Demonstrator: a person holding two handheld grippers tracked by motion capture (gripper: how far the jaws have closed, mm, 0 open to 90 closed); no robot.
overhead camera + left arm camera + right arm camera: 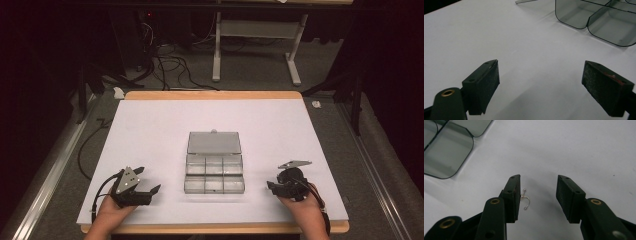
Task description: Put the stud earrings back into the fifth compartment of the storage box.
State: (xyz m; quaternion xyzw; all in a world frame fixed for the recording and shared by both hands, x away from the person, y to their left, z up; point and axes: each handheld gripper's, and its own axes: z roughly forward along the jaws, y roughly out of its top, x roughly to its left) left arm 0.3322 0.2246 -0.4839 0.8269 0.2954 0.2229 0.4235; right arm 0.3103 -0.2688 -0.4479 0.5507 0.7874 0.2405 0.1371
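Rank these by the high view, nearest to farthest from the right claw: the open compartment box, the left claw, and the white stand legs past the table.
1. Compartment box: at table centre, just left of the right claw.
2. Left claw: beyond the box, near the table's front left.
3. White stand legs: on the floor behind the table's far edge.

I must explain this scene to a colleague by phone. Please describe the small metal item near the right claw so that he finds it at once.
On the white table, right of the clear compartment box, is the right claw. Between its open jaws, close beside one pad, lies a tiny silver hook. It is thin curved wire with small ball ends.
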